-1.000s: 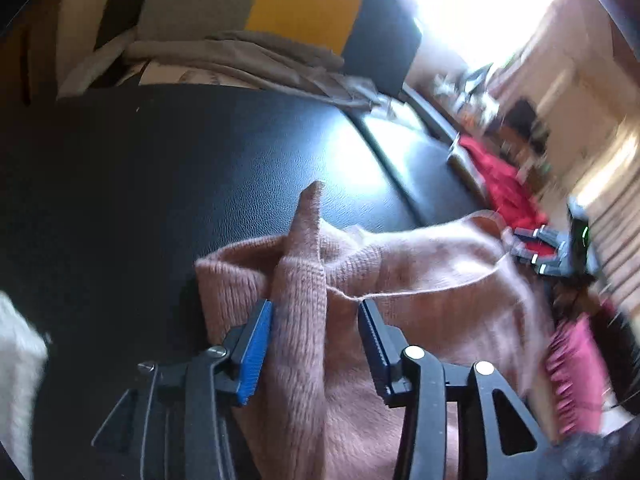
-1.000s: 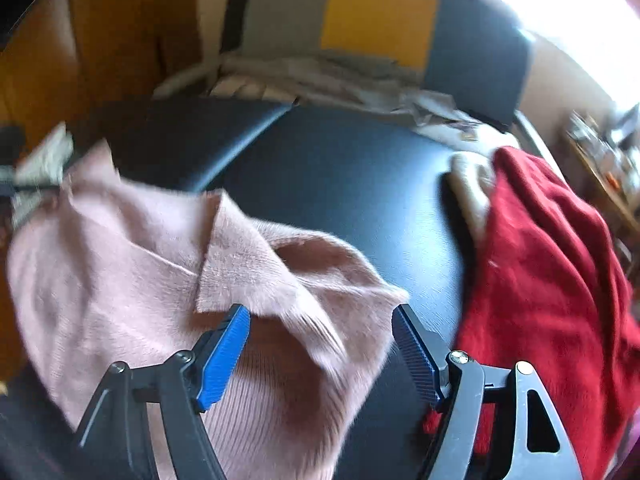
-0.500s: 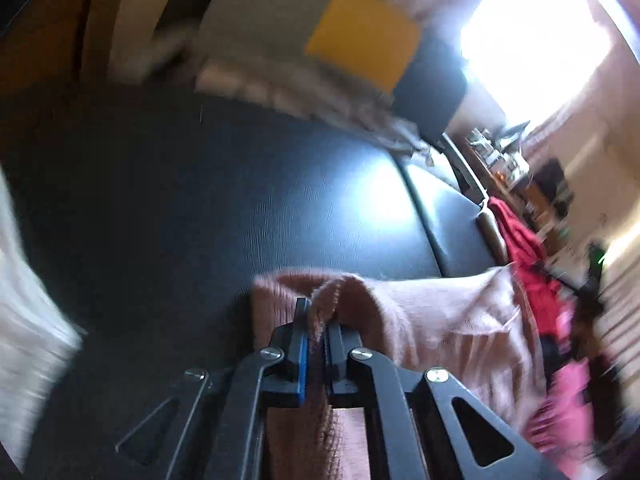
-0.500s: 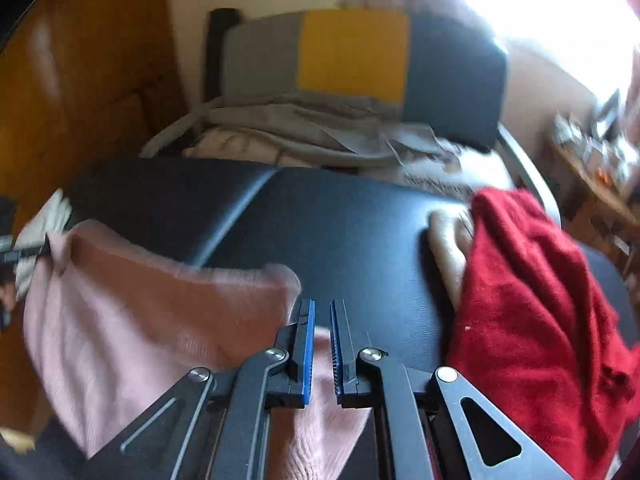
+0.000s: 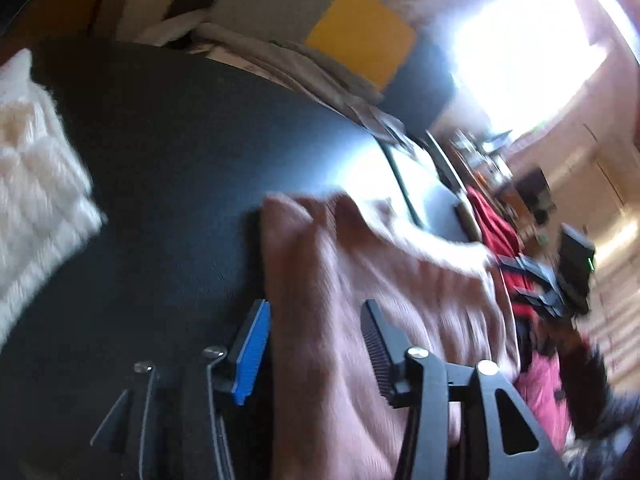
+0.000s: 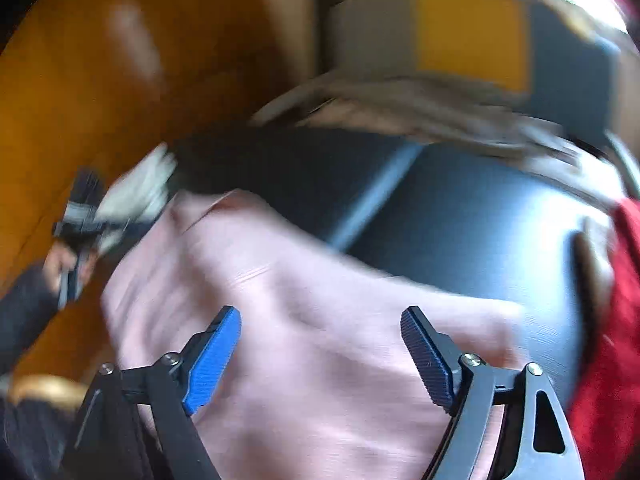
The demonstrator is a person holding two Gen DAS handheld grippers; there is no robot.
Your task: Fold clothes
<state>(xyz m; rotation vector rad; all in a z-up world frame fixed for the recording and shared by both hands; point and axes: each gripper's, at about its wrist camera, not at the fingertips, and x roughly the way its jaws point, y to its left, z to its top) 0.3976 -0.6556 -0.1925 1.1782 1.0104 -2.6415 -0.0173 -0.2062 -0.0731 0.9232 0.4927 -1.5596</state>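
The pink knit sweater (image 5: 352,280) lies bunched on the near part of the black worktop (image 5: 160,168), its long axis running left to right. It looks soft, light and limp, so a pinch at a corner or hem should serve best. The left hand-held gripper (image 5: 316,344) and right hand-held gripper (image 6: 320,352) are both opening, released, cloth lying loose between the jaws

Black skeletal left gripper (image 5: 314,354), right gripper (image 6: 320,354), blue ribbed jaws, silver screws, dark sleeve (image 6: 20,304)
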